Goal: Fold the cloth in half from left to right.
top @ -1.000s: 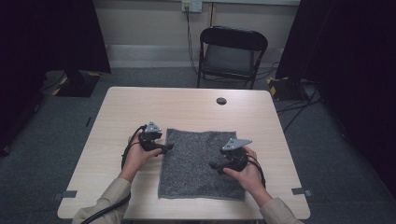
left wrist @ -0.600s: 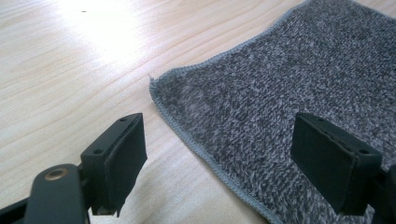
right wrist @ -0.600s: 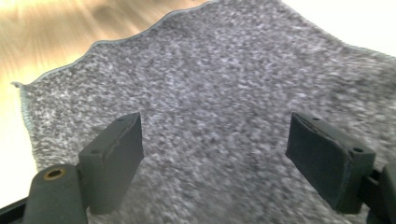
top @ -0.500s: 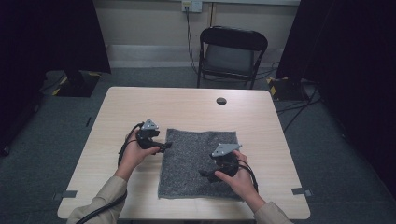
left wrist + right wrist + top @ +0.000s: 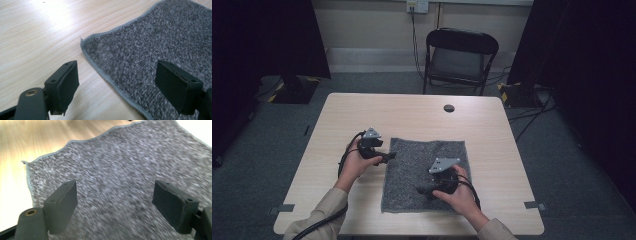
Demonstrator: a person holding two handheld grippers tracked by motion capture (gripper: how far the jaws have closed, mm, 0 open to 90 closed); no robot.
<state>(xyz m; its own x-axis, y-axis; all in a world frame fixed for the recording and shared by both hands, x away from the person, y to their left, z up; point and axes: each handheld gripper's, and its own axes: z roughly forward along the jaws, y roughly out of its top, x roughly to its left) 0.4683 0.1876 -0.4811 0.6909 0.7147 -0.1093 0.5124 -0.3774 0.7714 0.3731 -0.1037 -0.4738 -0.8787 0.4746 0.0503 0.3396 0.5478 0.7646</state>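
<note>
A grey cloth (image 5: 426, 174) is lying flat on the wooden table (image 5: 412, 115), near the person's side and a little to the right of the middle. The left claw (image 5: 388, 157) is sitting at the cloth's left edge, close to its far left corner. In the left gripper view its two black jaws are standing wide apart. One jaw is over the bare wood and the other is over the cloth (image 5: 160, 42), and the stitched edge is running between them. Nothing is pinched between them. The left hand (image 5: 357, 164) is holding that claw low, just above the table. The right claw (image 5: 422, 190) is over the near half of the cloth, pointing to the left. In the right gripper view its jaws are also standing wide apart, having just been opening a bit more, and only the fuzzy cloth (image 5: 120, 177) is showing below the gap. The jaws are not squeezing it. That view is blurry. The right hand (image 5: 457, 192) is holding this claw above the cloth's near right part. A small dark round spot (image 5: 449, 108) is sitting on the table's far side, well apart from the cloth. A black chair (image 5: 459, 59) is standing behind the table.
</note>
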